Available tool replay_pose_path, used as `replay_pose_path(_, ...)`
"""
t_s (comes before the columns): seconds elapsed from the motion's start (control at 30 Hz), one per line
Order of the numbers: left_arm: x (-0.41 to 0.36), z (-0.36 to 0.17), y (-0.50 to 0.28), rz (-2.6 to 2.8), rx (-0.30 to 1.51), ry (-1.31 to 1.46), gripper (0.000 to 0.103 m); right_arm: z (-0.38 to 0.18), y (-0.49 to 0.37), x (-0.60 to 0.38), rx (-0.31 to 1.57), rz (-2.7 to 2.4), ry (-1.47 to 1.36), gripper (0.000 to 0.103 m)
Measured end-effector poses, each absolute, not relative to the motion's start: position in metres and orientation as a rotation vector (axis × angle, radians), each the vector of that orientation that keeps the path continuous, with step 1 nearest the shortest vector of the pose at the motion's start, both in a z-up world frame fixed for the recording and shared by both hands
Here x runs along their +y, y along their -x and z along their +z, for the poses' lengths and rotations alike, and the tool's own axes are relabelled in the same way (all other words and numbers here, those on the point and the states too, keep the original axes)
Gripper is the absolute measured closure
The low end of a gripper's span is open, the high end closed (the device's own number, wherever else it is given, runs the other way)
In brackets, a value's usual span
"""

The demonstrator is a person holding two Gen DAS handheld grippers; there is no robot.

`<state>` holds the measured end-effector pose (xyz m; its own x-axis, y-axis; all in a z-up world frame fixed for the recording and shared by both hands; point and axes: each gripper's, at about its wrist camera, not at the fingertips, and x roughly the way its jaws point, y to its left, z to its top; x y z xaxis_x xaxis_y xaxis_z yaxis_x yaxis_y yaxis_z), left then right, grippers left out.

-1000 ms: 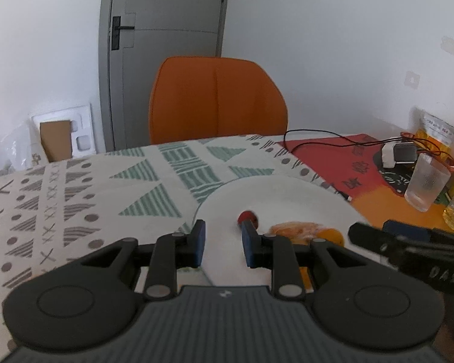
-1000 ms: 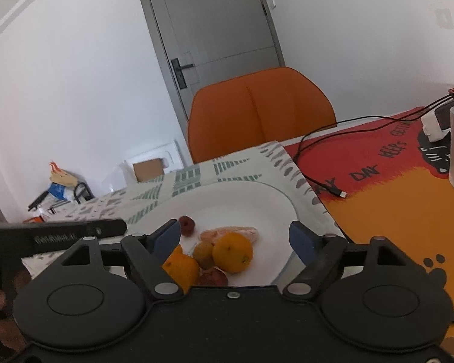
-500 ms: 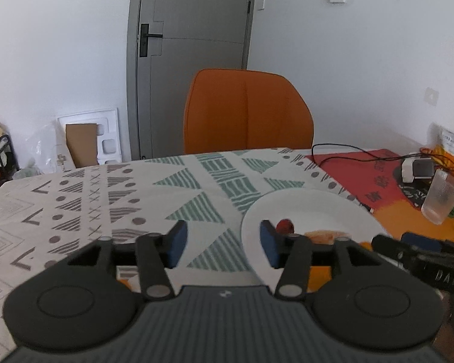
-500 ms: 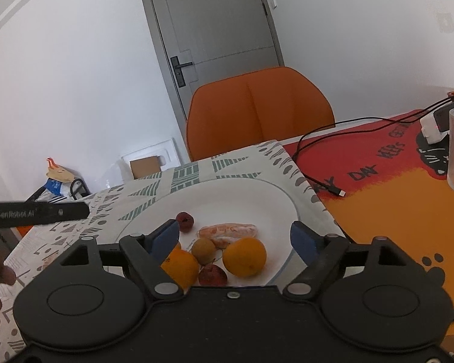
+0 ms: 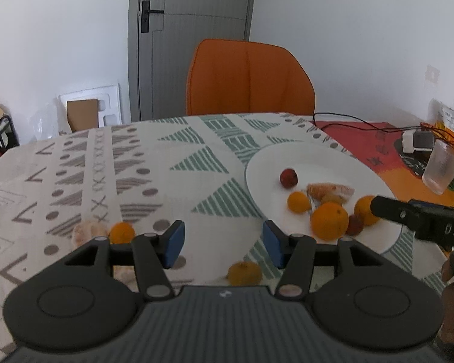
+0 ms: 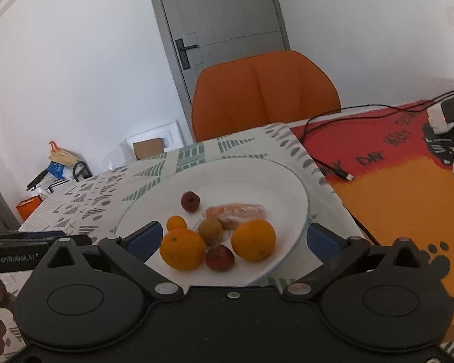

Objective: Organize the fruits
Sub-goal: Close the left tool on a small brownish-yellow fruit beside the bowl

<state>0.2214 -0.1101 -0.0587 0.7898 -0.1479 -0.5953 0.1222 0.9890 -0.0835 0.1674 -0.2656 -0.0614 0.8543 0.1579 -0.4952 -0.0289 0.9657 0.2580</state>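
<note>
A white plate (image 5: 324, 157) (image 6: 251, 178) on the patterned tablecloth holds several fruits: two oranges (image 6: 183, 249) (image 6: 253, 240), a small tangerine (image 6: 176, 223), a dark red fruit (image 6: 190, 201), a brownish fruit (image 6: 210, 230), a red fruit (image 6: 219, 257) and a peeled segment piece (image 6: 236, 213). On the cloth left of the plate lie a small orange fruit (image 5: 122, 232), a pale peeled fruit (image 5: 86, 233) and another orange fruit (image 5: 245, 273). My left gripper (image 5: 223, 246) is open and empty above the cloth. My right gripper (image 6: 231, 239) is open and empty, jaws either side of the plate's near fruits.
An orange chair (image 5: 249, 78) stands behind the table. A red-orange mat (image 6: 402, 181) with a black cable (image 6: 324, 163), a charger (image 5: 416, 142) and a clear glass (image 5: 442, 169) lies to the right. A grey door (image 5: 190, 39) is behind.
My left gripper has opened wide and drawn back to the left, off the plate, bringing loose fruits on the cloth into view. My right gripper has stayed open and dipped slightly toward the plate.
</note>
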Motion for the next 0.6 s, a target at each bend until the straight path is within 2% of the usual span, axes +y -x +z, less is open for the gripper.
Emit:
replay_pose_path(0.3,-0.121,-0.084,-0.221,-0.184,0.704,0.049,0.049,-0.06,-0.158,-0.274,0.514,0.107,-0.295,0.0)
replay_pose_path(0.33,-0.123,-0.087,-0.222,-0.188,0.709,0.05,0.052,-0.062,-0.159,-0.275,0.517,0.108,-0.302,0.0)
replay_pose_path(0.43,-0.124,-0.093,-0.224,-0.181,0.716,0.038,0.077,-0.068,-0.162,-0.275,0.537,0.106,-0.305,0.0)
replay_pose_path(0.6,-0.115,-0.083,-0.229,-0.164,0.7,0.069,0.077,-0.065,-0.157,-0.27,0.518,0.124,-0.282,0.0)
